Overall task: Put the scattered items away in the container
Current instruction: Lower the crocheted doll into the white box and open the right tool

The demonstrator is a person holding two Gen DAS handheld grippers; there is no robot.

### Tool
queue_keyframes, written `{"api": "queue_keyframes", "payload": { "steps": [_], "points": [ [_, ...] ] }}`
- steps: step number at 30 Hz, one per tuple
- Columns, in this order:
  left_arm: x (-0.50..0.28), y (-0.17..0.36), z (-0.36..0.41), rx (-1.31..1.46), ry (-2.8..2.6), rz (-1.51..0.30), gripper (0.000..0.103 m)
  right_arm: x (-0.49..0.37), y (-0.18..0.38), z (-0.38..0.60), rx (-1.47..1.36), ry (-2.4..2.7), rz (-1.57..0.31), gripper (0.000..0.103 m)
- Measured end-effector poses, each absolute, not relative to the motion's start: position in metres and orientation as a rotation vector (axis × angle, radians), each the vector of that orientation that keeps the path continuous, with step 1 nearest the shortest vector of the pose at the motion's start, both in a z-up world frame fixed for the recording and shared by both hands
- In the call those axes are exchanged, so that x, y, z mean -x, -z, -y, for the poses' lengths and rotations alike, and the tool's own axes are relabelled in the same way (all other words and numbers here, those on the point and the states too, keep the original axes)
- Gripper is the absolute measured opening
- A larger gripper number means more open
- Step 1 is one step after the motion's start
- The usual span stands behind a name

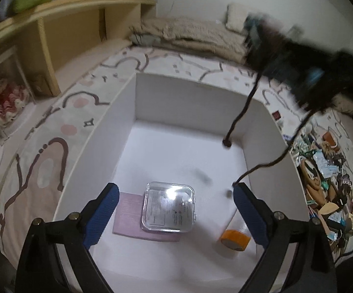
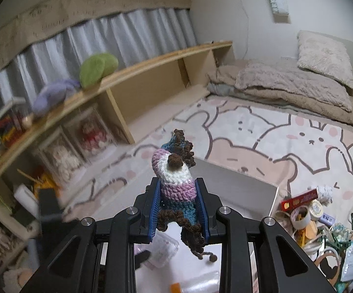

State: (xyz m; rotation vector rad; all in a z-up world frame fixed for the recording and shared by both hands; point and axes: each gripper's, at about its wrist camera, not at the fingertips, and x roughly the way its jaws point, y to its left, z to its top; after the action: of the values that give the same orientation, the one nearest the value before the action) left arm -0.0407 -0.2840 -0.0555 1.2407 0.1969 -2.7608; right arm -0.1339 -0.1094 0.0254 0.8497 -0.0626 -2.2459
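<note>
The white box (image 1: 183,90) stood open at the top, giving unobstructed entry from above. Its far half was bare floor. The near half was occupied: a clear plastic case (image 1: 169,207) lay on a purple card (image 1: 127,216) at near centre, and an orange tape roll (image 1: 235,240) lay at the near right wall. The four upright walls blocked any level approach. Dark cords (image 1: 240,112) hung into the box's far right corner from the crochet piece (image 2: 176,183) clamped in the right gripper (image 2: 179,210) above, obstructing that corner. To the right of the box, clutter (image 1: 323,171) covered the rug (image 1: 54,122); to the left, the rug lay free up to the wooden shelf (image 1: 54,48).
</note>
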Motion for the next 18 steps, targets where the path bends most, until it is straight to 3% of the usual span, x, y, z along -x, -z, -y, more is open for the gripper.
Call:
{"api": "queue_keyframes", "payload": {
  "steps": [18],
  "points": [
    [-0.059, 0.031, 0.273, -0.924, 2.918, -0.405, 0.095, 0.113, 0.052, 0.147, -1.152, 2.051, -0.225, 0.028]
  ]
}}
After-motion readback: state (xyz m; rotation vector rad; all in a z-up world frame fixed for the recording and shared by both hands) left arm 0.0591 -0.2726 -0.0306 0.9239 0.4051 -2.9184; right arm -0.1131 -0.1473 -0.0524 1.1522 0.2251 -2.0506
